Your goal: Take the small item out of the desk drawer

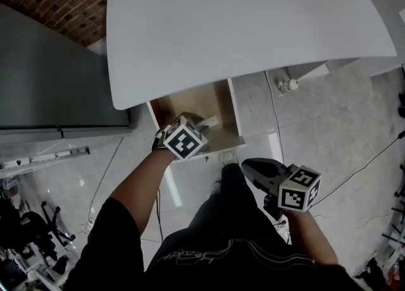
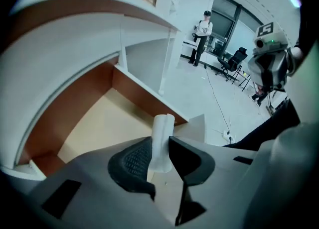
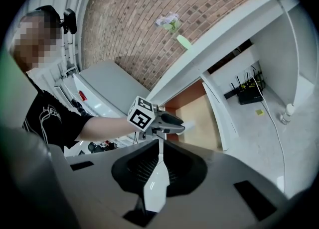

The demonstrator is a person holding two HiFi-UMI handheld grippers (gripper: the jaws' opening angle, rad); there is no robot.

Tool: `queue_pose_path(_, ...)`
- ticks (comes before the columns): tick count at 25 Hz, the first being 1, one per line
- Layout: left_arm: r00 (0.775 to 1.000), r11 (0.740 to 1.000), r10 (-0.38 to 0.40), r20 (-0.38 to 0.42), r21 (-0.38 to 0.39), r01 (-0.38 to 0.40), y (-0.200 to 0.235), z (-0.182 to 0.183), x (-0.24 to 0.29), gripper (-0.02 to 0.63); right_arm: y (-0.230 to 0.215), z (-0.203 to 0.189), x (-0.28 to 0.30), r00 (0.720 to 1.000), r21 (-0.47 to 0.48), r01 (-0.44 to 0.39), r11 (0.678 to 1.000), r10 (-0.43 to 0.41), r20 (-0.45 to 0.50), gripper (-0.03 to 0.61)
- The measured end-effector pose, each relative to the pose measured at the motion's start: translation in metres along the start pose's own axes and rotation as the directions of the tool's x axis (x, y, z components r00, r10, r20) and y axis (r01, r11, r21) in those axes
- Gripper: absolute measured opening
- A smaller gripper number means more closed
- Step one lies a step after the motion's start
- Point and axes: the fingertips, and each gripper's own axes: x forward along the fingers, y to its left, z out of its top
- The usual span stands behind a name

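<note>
The open drawer [image 1: 233, 111] hangs under the white desk top [image 1: 253, 24], and its pale wood floor [image 2: 104, 123] is bare. My left gripper [image 1: 205, 121] is over the drawer's front part, shut on a small white roll-like item [image 2: 162, 133]. The item stands upright between the pads and sticks out past the fingertips [image 2: 134, 161]. In the right gripper view the left gripper [image 3: 172, 123] shows with the white item [image 3: 190, 122] at its tip, in front of the drawer [image 3: 199, 118]. My right gripper [image 1: 250, 168] hangs low by the person's leg, well clear of the drawer. Its jaws [image 3: 160, 143] are shut on nothing.
A grey cabinet [image 1: 50, 81] stands left of the desk. On the tiled floor are a small bottle [image 1: 289, 85] and cables [image 1: 275, 119], with a router [image 3: 246, 93] under the desk. A person [image 2: 202, 34] and office chairs [image 2: 234, 61] are far off.
</note>
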Motion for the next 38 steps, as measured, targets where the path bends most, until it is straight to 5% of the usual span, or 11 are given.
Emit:
queue_pose_path(6,0.991,0.998,0.002,0.137,-0.062,0.007,-0.039,0.016,-0.091,0.126,0.051,0.015,-0.014,1.0,-0.079,0.009,0.997,-0.007,0.026,0.057)
queue_pose_path(10,0.967,0.982,-0.019,0.254,-0.179,0.066,-0.067,0.023,-0.147,0.124,0.083,0.023,-0.027,0.998,-0.128,0.02,0.992,-0.013,0.054,0.057)
queue_pose_path(21,0.818,0.944,0.042,0.573,-0.292,0.156,-0.15,0.042,-0.306,0.126,0.175,0.03,-0.065,0.993,-0.261,0.045,0.964,-0.015,0.119,0.057)
queue_pose_path(31,0.731,0.957,0.082,0.678,-0.257,0.131,-0.217,0.041,-0.386,0.126,0.269,0.057,-0.107,0.953,-0.383,0.074,0.921,0.048,0.301,0.057)
queue_pose_path(38,0.663,0.964,0.072,0.745,-0.222,0.146,-0.243,0.05,-0.428,0.126,0.305,0.056,-0.116,0.947,-0.442,0.085,0.893,0.065,0.314,0.057)
